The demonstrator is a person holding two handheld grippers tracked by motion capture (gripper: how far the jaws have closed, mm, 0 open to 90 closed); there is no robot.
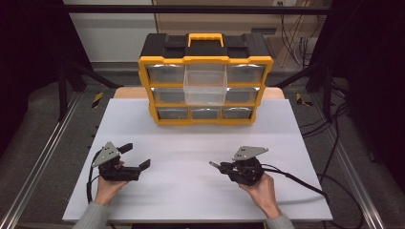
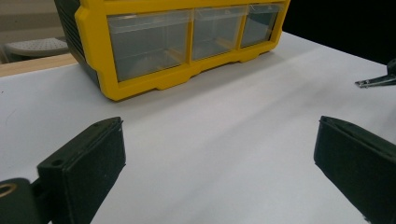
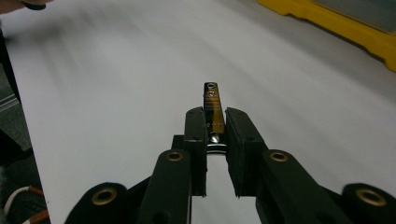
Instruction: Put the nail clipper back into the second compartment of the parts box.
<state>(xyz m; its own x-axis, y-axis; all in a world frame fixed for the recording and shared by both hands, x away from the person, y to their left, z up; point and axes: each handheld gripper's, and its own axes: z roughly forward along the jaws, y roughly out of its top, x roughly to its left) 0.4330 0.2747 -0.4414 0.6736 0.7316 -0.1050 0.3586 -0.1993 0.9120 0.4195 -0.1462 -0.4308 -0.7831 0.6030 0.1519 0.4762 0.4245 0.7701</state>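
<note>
Metal nail clipper (image 3: 213, 112) sitting pinched between the pads of the right gripper (image 1: 228, 167), tip sticking out past the jaws, held clear above the white table top (image 1: 191, 191) on the near right. Gripping it from below: person's right hand (image 1: 261, 190). Left gripper (image 1: 135, 156) hovering near left, well apart from the clipper, jaws spread wide, nothing between them. Farther back, standing at the far middle of the table: yellow and black drawer cabinet (image 1: 205, 60), one clear middle drawer (image 1: 205, 86) pulled out toward the near side.
</note>
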